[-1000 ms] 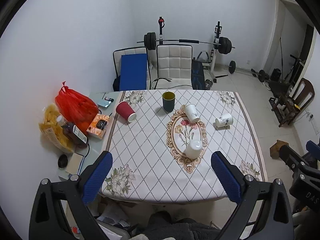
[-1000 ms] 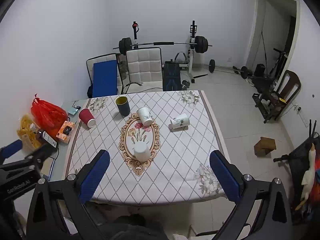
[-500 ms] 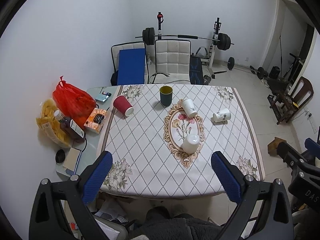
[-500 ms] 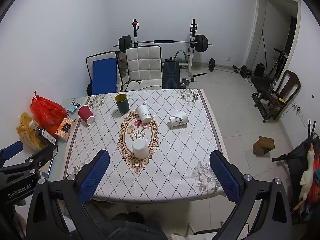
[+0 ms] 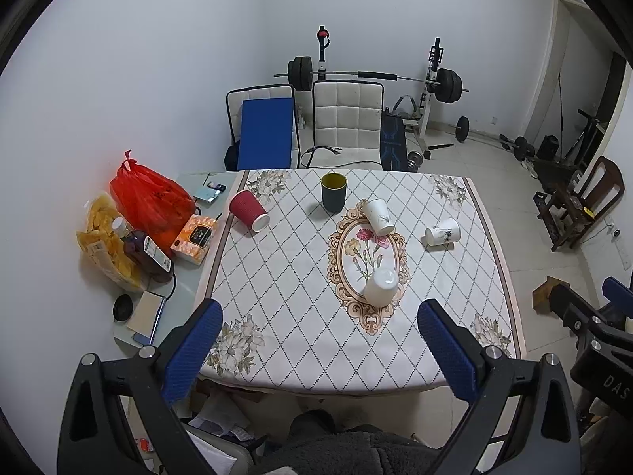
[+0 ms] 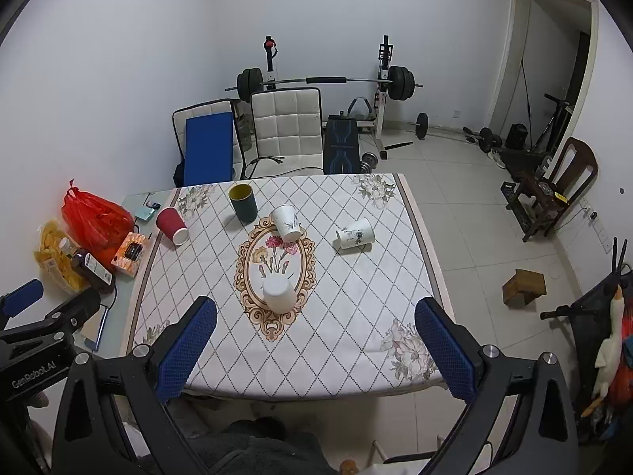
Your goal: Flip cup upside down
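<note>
Several cups are on a table with a diamond-pattern cloth (image 5: 285, 277) (image 6: 356, 297). A dark green cup (image 5: 333, 192) (image 6: 243, 203) stands upright at the far side. A red paper cup (image 5: 249, 210) (image 6: 171, 225) lies tilted at the far left. A white cup (image 5: 378, 216) (image 6: 287, 222) lies tilted near the middle. Another white cup (image 5: 442, 232) (image 6: 355, 233) lies on its side at the right. A white cup (image 5: 381, 285) (image 6: 279, 292) stands upside down on the flower medallion. My left gripper (image 5: 320, 348) and right gripper (image 6: 316, 346) are both open and empty, held above the table's near edge.
A glass side table (image 5: 186, 277) on the left carries a red bag (image 5: 148, 202), a snack bag, a bottle, a tissue box (image 5: 195, 233) and a phone. Two chairs (image 5: 348, 122) and a barbell rack (image 5: 376, 79) stand behind. A wooden stool (image 6: 524, 287) is on the floor at right.
Both grippers have drawn back and up from the table, so the table looks smaller and farther. The cups have not moved.
</note>
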### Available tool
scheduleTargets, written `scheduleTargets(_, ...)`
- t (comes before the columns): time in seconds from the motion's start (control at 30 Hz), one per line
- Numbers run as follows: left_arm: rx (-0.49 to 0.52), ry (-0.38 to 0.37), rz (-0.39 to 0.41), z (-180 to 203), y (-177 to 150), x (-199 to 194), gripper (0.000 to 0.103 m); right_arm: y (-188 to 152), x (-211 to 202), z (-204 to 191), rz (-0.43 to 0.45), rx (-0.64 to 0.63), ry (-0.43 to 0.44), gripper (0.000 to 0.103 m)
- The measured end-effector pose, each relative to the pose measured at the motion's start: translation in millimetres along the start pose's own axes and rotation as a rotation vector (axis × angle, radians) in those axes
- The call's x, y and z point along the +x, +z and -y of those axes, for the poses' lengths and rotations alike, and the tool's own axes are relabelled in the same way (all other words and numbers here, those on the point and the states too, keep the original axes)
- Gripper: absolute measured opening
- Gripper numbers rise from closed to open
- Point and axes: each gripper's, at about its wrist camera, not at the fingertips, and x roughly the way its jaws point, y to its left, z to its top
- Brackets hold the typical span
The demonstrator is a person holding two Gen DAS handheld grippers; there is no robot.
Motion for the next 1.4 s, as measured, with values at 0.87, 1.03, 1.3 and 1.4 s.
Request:
scheduleTargets(0.87,-0.008,0.031,0.006,3.9,1.3,-1.9,0.101,-9.9,0.9,-0.5,-0.005,-0.012,0.018,0.102)
scheduleTargets(1.03,-0.011,0.033,0.003,3.8,0.5,-0.2,0.101,-12.9,-0.3,-1.1,-0.010,-0.016,0.022,0.102)
scheduleTargets(1.3,-0.010,0.037,0.004,-0.3,-2.5,-1.2,0.101,-17.8,-1.7,-1.7,-0.018,-0.019,0.029,0.102)
scheduleTargets(1.4,-0.008,0.037,0.004,-1.0,-3.0,-2.2,0.101,-17.1,-1.5,-1.8,-0.017,-0.019,0.029,0.102)
